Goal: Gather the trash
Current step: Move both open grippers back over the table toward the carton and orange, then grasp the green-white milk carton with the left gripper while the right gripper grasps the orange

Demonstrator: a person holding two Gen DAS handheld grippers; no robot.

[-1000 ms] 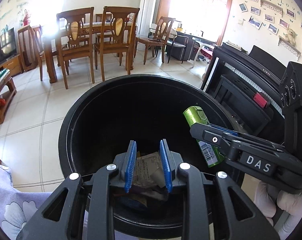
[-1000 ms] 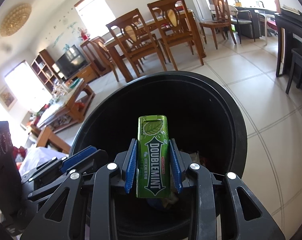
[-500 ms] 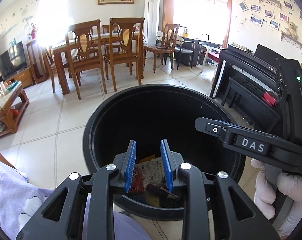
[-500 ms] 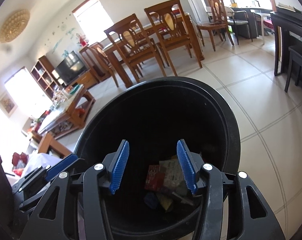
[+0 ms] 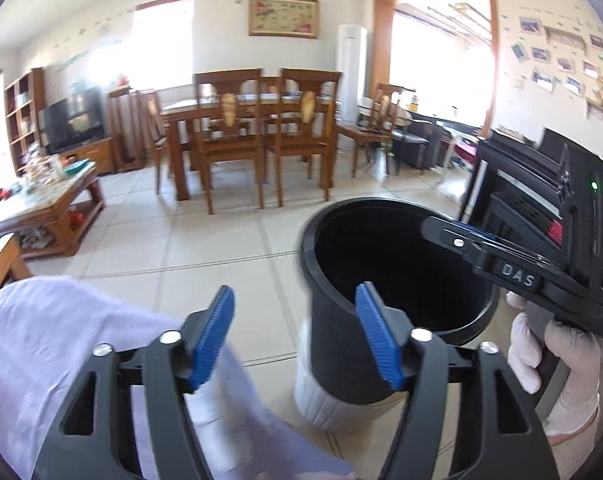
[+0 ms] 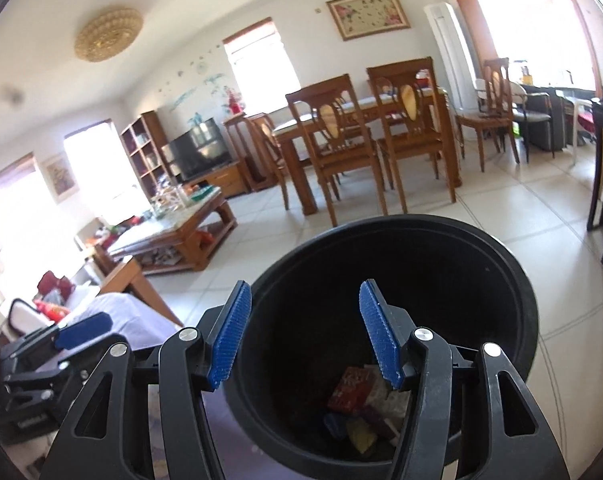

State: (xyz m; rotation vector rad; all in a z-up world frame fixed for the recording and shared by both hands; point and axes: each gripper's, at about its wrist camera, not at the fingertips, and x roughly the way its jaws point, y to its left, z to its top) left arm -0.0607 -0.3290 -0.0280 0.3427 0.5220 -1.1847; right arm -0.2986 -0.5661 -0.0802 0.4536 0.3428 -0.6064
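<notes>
Black trash bin [image 6: 401, 264] fills the lower centre of the right wrist view, wrappers and trash [image 6: 365, 408] lying at its bottom. Right gripper [image 6: 305, 332] hangs over the rim, spread wide, holding nothing. Left gripper [image 5: 295, 336], lower centre in its own view, released too, beside the bin [image 5: 341, 344].

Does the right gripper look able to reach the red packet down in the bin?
Probably yes. The right gripper hangs over the bin's open mouth, jaws apart and empty, and the red packet lies uncovered on the trash below.
</notes>
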